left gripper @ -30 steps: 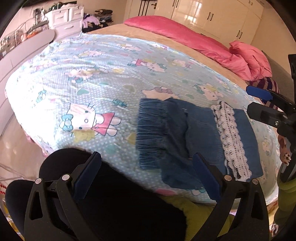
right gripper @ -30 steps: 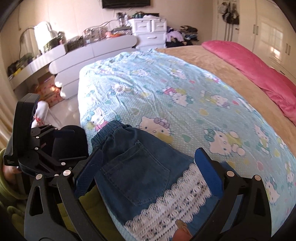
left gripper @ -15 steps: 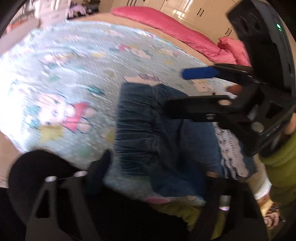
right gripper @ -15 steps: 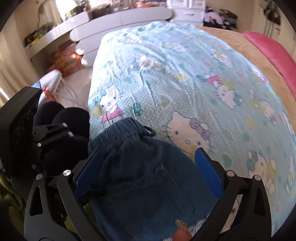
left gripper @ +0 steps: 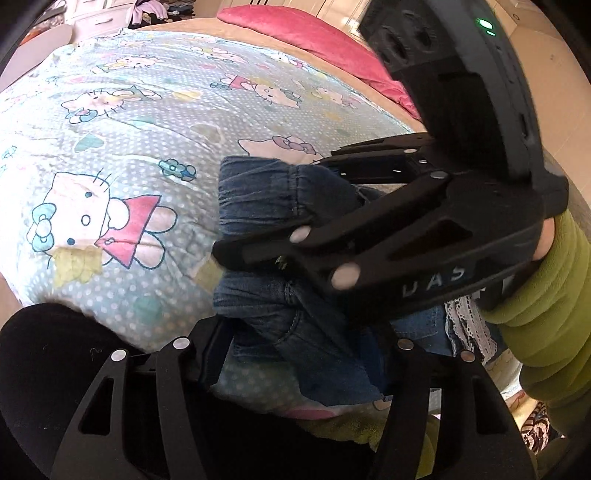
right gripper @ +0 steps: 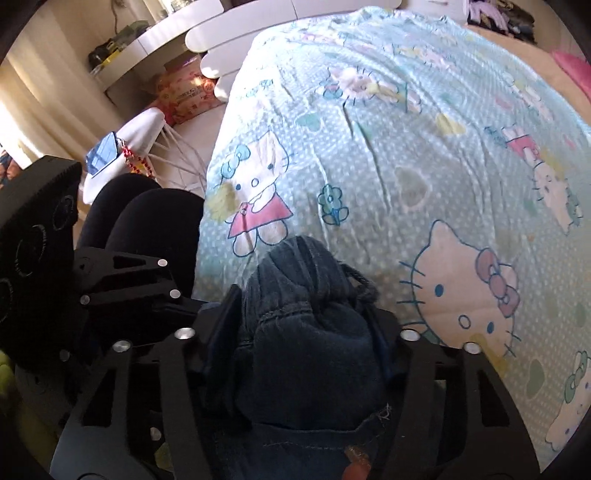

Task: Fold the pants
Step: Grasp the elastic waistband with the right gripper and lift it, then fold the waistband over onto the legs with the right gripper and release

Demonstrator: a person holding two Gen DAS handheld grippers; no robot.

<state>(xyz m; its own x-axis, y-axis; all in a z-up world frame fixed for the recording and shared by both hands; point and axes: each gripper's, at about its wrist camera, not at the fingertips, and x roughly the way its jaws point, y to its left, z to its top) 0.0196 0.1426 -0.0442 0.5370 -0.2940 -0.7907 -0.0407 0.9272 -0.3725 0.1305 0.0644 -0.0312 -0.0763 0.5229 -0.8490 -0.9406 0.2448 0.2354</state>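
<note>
Small denim pants [left gripper: 280, 206] with a gathered waistband and a white lace hem [left gripper: 465, 328] lie folded near the bed's near edge. My right gripper [right gripper: 306, 332] is shut on the bunched waistband [right gripper: 310, 280], and its black body [left gripper: 406, 236] crosses over the pants in the left wrist view. My left gripper [left gripper: 303, 354] has closed in on the near edge of the denim [left gripper: 317, 362], with cloth between its fingers. The left gripper's body [right gripper: 122, 280] shows at the left of the right wrist view.
The pants rest on a light blue Hello Kitty bedspread [left gripper: 147, 155]. A pink duvet [left gripper: 306, 33] lies at the far side. White furniture [right gripper: 229, 33], a white chair [right gripper: 140, 125] and boxes stand on the floor beyond the bed's corner. My dark-clad knees [right gripper: 147, 214] are at the bed's edge.
Both grippers have moved in onto the pants and closed. The right gripper has crossed to the waistband and bunched it up; the left gripper has closed on the near denim edge.
</note>
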